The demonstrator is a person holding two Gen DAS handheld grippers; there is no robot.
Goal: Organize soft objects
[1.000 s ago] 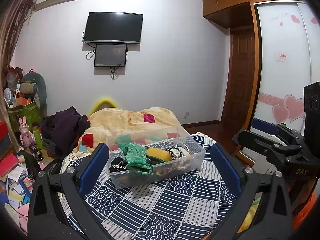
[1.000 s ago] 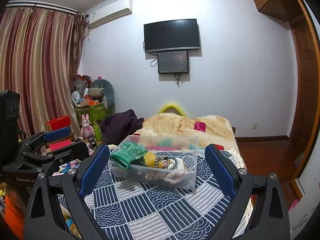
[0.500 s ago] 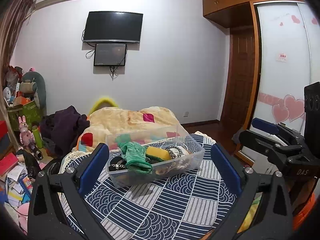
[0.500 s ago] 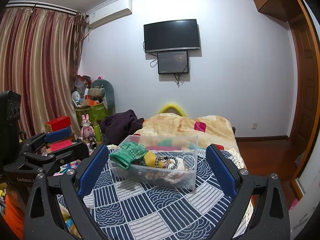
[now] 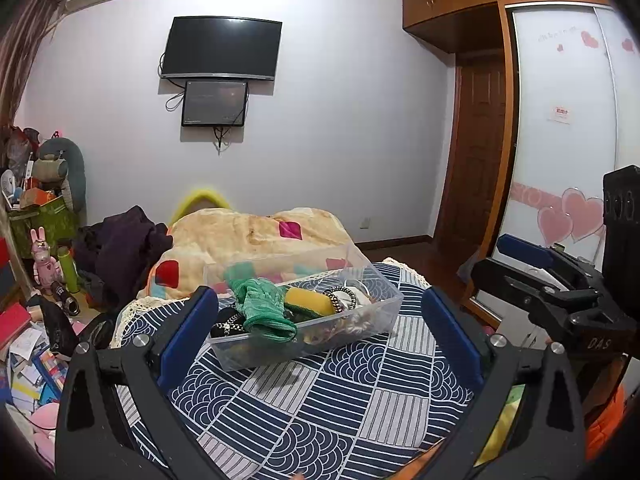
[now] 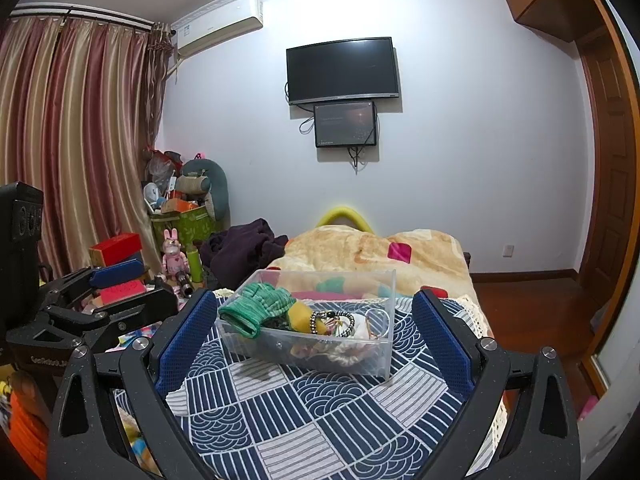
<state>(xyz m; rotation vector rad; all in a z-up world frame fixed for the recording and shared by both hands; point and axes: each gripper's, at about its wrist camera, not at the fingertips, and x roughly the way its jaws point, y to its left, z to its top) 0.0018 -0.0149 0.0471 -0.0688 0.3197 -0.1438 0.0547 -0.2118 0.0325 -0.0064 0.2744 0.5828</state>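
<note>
A clear plastic bin (image 5: 384, 312) (image 6: 384, 344) stands on a navy and white patterned cloth (image 5: 320, 412) (image 6: 320, 412) on the bed. In it lie a green knit glove (image 5: 262, 312) (image 6: 260, 306), a yellow sponge (image 5: 310, 302) (image 6: 302, 312), beaded hair ties (image 5: 344, 298) (image 6: 332, 320) and other small soft items. My left gripper (image 5: 320, 320) is open and empty, held back from the bin. My right gripper (image 6: 316, 324) is open and empty, also short of the bin. Each gripper shows at the edge of the other's view.
A beige blanket with coloured squares (image 5: 248, 236) (image 6: 360, 252) lies behind the bin, with dark purple clothing (image 5: 120, 248) (image 6: 244, 248) to its left. Toys, boxes and clutter (image 6: 176, 216) fill the floor at left. A wardrobe and door (image 5: 560, 140) stand at right.
Nothing has visibly changed apart from a very slight shift of both views.
</note>
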